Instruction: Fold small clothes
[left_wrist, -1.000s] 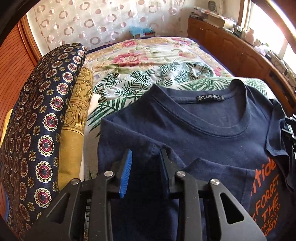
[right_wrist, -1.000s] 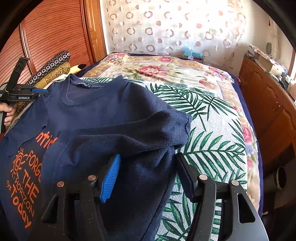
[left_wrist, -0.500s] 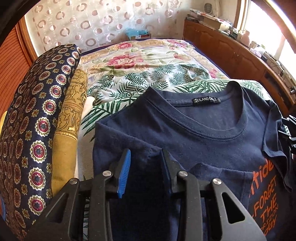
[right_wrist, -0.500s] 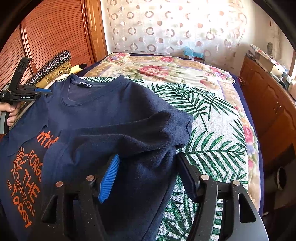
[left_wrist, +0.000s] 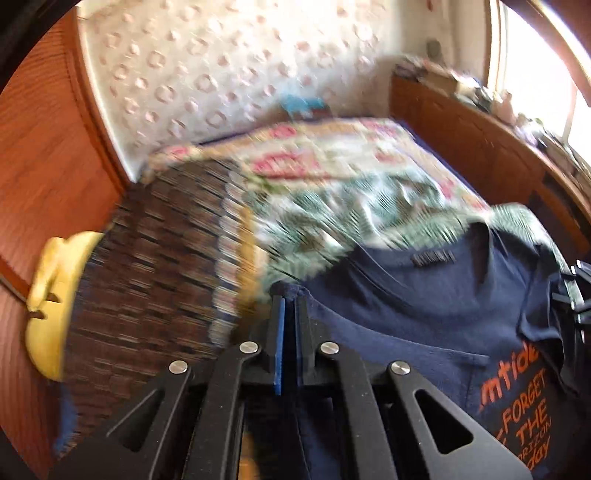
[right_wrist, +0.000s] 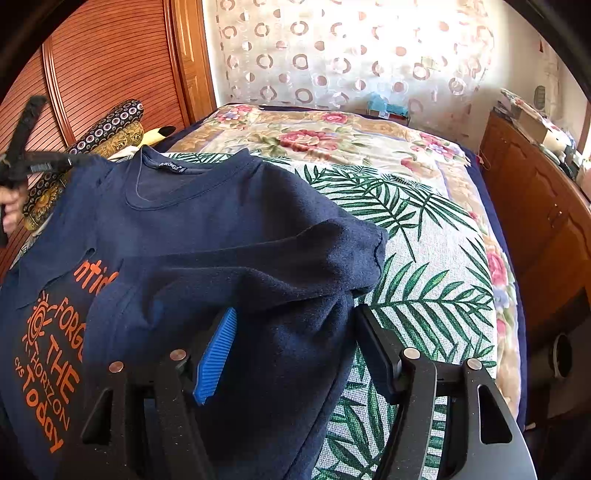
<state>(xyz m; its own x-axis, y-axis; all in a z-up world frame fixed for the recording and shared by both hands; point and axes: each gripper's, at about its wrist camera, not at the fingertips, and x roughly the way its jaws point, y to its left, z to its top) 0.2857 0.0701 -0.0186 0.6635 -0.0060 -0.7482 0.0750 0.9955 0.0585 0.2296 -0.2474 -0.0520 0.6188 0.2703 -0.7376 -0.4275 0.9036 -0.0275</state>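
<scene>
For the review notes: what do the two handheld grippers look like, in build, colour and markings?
Both are black plastic two-finger tools with silver rivets at the linkage pivots and triangular cut-outs in the outer arms. The left gripper and right gripper each carry a ribbed blue pad on one finger. From the right wrist view, the left gripper's side bears a small white label, too blurred to read.

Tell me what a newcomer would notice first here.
The navy T-shirt with orange print, spread across the palm-leaf bedspread. Its right side bunches between the right gripper's open jaws. At the shirt's left edge, the left gripper is shut on the fabric.
</scene>
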